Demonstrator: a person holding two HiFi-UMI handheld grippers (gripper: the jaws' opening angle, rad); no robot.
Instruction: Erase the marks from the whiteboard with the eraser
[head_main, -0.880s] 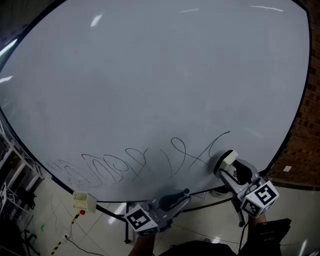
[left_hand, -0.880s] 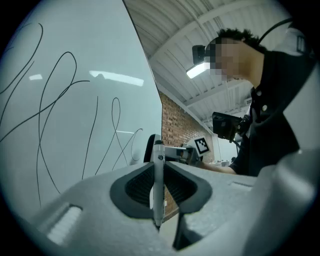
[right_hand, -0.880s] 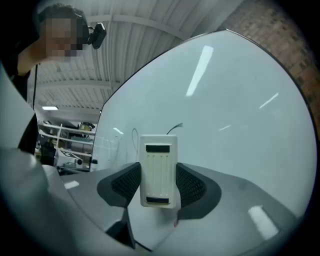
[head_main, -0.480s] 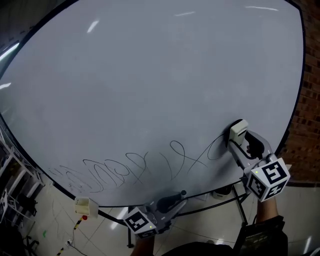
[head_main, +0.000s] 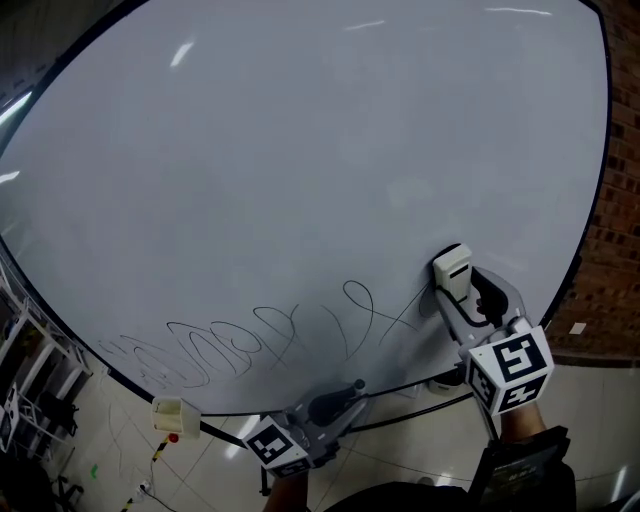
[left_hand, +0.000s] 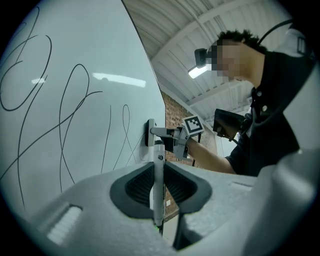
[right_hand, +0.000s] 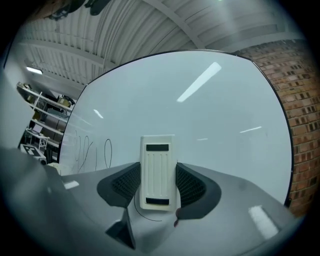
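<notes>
Fingers, right gripper (right_hand: 158, 181): clamped from both sides on the white eraser (right_hand: 158, 167), which stood upright between them, ribbed back toward the camera, wiping face laid against the whiteboard (head_main: 300, 150). Grip looked square and central; no tilt could be made out.

Fingers, left gripper (left_hand: 158, 182): closed on a thin marker pen (left_hand: 158, 160), its barrel running straight out between them. This gripper was held near the board's lower edge, to the left of the right fingers. The pen tip appeared clear of the surface.

Marks (head_main: 230, 340): black loops and crossing strokes in a band along the lower part of the board, nearly all of it to the left of the right fingers. The nearest stroke ended just beside the eraser, and one dark curve showed just below it, between the fingers. The board above and to the right of those fingers was bare of ink.

Step in hand, as judged: wiping, with almost the whole band left to clear.

Method, as judged:
- The wiping face needed to stay flat on the board, so that the full pad bore on it and not one edge.
- Pressure needed to be firm and even, with the clamp held tight enough that the eraser could not twist between the fingers.
- Travel needed to run leftward from the fingers along the band, in overlapping passes, since thin loops are easily missed between sweeps.
- The left fingers needed to hold the pen off the board, where a brush of the tip would add a fresh line
</notes>
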